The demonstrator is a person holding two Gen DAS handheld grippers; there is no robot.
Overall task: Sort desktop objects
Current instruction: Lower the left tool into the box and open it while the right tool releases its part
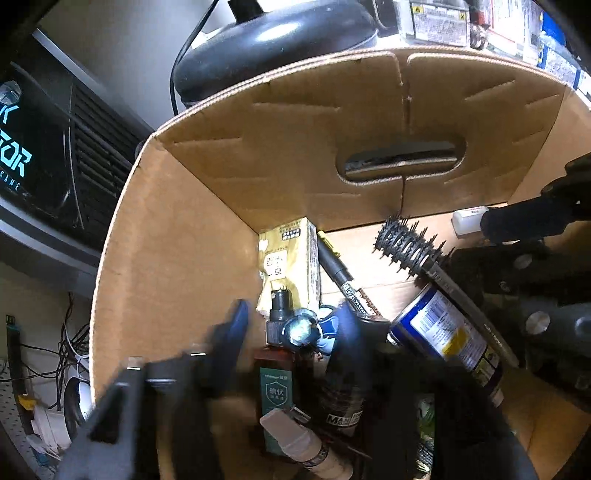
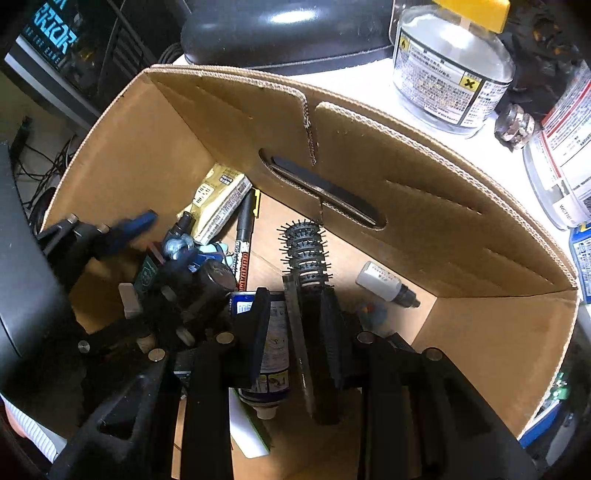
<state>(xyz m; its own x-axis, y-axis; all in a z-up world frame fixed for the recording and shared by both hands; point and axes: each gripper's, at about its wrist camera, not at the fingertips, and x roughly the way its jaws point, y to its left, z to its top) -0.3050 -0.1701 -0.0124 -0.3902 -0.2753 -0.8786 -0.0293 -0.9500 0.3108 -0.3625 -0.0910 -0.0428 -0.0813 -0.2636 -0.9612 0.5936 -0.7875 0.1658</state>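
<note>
An open cardboard box (image 1: 177,258) holds several items. My left gripper (image 1: 291,314) is open inside its near left corner, blue fingertips either side of a small black-capped bottle (image 1: 279,306) without touching it. A gold packet (image 1: 291,254) and a black marker (image 1: 336,266) lie behind. My right gripper (image 2: 293,295) stands over a black hairbrush (image 2: 304,243) that rests along a blue can (image 2: 275,332). Its jaws are narrowly apart astride the grey handle, and a strip of can shows between the handle and the left finger. A white dropper bottle (image 2: 380,282) lies to the right.
A black domed appliance (image 1: 277,33) sits behind the box. A glass jar with a yellow lid (image 2: 450,66) and other labelled containers (image 2: 561,147) stand at the back right. A dark computer case with glowing letters (image 1: 22,158) and cables are on the left.
</note>
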